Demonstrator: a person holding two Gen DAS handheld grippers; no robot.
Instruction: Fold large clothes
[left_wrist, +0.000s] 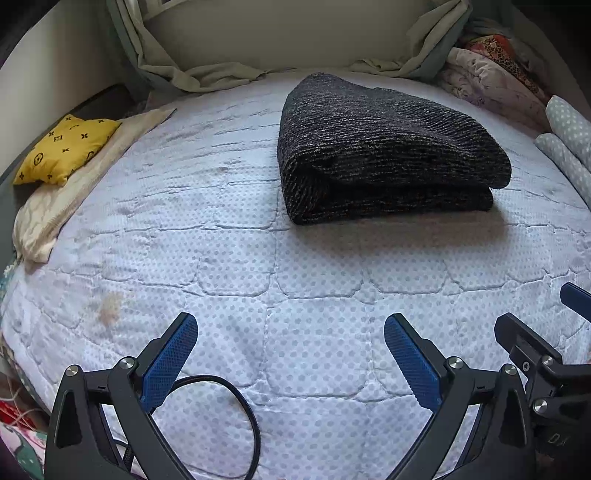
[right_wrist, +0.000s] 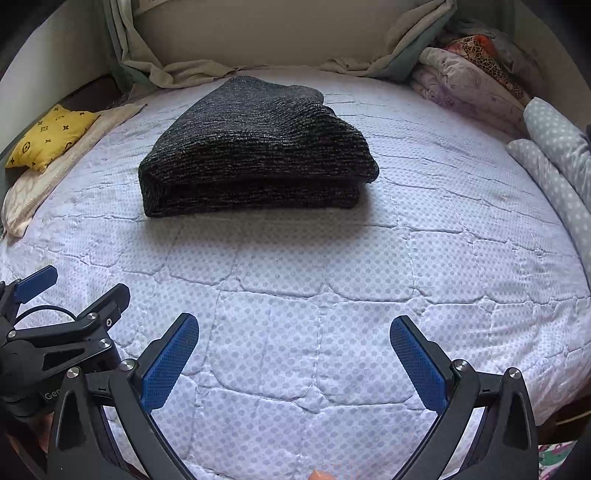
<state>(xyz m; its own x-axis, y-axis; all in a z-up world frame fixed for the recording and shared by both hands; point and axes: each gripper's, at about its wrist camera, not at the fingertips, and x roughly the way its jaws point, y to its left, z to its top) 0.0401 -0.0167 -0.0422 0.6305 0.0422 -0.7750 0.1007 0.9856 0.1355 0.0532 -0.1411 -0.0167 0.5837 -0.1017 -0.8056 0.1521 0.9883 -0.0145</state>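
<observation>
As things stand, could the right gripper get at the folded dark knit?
Probably yes: the right gripper is open, and only bare mattress lies between it and the folded dark knit. Nothing blocks the near edge.

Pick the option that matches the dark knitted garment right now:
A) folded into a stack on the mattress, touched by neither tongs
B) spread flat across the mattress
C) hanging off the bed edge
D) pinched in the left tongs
A: the dark knitted garment lies folded in layers on the mattress, while the left tongs and right tongs stand open, well short of it.
</observation>
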